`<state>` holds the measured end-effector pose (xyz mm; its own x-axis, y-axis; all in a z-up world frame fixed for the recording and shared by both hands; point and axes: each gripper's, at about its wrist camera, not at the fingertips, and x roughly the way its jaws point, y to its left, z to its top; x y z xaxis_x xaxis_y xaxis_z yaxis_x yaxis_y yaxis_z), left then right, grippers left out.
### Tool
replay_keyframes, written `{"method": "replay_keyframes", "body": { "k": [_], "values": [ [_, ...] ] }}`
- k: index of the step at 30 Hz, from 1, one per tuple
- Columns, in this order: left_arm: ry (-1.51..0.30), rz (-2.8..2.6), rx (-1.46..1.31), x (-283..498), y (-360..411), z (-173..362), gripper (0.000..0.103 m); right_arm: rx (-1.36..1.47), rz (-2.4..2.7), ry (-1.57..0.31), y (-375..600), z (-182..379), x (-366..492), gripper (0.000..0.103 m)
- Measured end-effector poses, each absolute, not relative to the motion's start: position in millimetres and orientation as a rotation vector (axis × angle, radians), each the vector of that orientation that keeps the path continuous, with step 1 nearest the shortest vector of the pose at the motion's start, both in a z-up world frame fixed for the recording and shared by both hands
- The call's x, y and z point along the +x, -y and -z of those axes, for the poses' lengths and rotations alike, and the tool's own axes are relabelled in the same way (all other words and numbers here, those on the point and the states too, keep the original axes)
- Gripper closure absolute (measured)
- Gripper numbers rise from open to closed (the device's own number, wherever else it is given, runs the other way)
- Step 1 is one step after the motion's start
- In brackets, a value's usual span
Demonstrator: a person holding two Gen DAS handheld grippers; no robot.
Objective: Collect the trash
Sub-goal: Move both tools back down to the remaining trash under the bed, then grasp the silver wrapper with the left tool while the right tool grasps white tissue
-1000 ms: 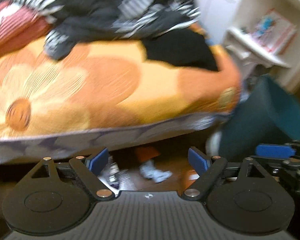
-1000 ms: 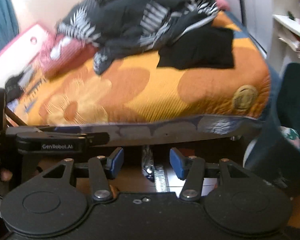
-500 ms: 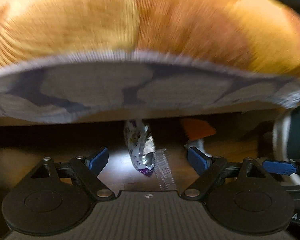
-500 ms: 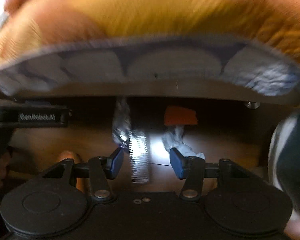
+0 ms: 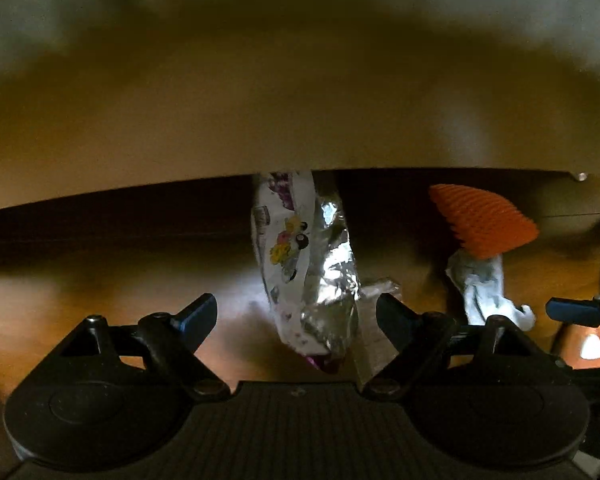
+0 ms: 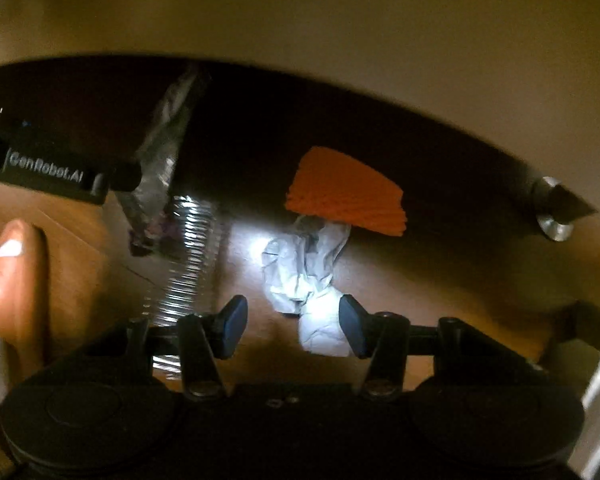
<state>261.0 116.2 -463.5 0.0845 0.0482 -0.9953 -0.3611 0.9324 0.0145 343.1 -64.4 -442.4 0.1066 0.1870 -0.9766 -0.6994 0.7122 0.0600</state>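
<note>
While open, tool (image 5: pixel 296 316) straddles wrapper (image 5: pixel 312 264).

Both claws point down toward the floor, side by side. The left claw (image 5: pixel 296 312) has its jaws spread wide, gripping nothing. The right claw (image 6: pixel 293 326) is likewise parted and empty, and a finger (image 6: pixel 18 280) shows beside it.

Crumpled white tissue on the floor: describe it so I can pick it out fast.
Look at the wooden floor by the bed's dark underside. Just below the ridged orange piece lies the crumpled white tissue, between the open right gripper's fingers. Unlike the shiny foil wrapper, it is matte, plain white.
</note>
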Motion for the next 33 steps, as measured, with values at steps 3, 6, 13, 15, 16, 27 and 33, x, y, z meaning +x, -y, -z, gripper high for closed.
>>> {"method": "replay_keyframes", "body": {
  "k": [3,6,13,15,16,27,33],
  "values": [
    [-1.470,-0.321,-0.268,267,-118,485,0.016,-0.504,-0.694,-1.320,65,462,347,0.052],
    [-1.482,-0.331,-0.283,271,-122,503,0.016,-0.521,-0.690,-1.320,64,478,350,0.052],
    [-1.502,-0.333,-0.298,271,-125,528,0.017,-0.575,-0.727,-1.310,58,503,354,0.054],
    [-1.498,-0.331,-0.270,267,-124,529,0.036,-0.598,-0.740,-1.316,56,508,353,0.055],
    [-1.503,-0.329,-0.269,266,-125,530,0.042,-0.602,-0.746,-1.315,55,510,352,0.056],
    [-1.553,-0.383,-0.338,250,-143,515,0.096,-0.570,-0.703,-1.340,61,489,333,0.077],
    [-1.582,-0.421,-0.380,240,-144,474,0.096,-0.465,-0.645,-1.352,71,440,319,0.077]
  ]
}}
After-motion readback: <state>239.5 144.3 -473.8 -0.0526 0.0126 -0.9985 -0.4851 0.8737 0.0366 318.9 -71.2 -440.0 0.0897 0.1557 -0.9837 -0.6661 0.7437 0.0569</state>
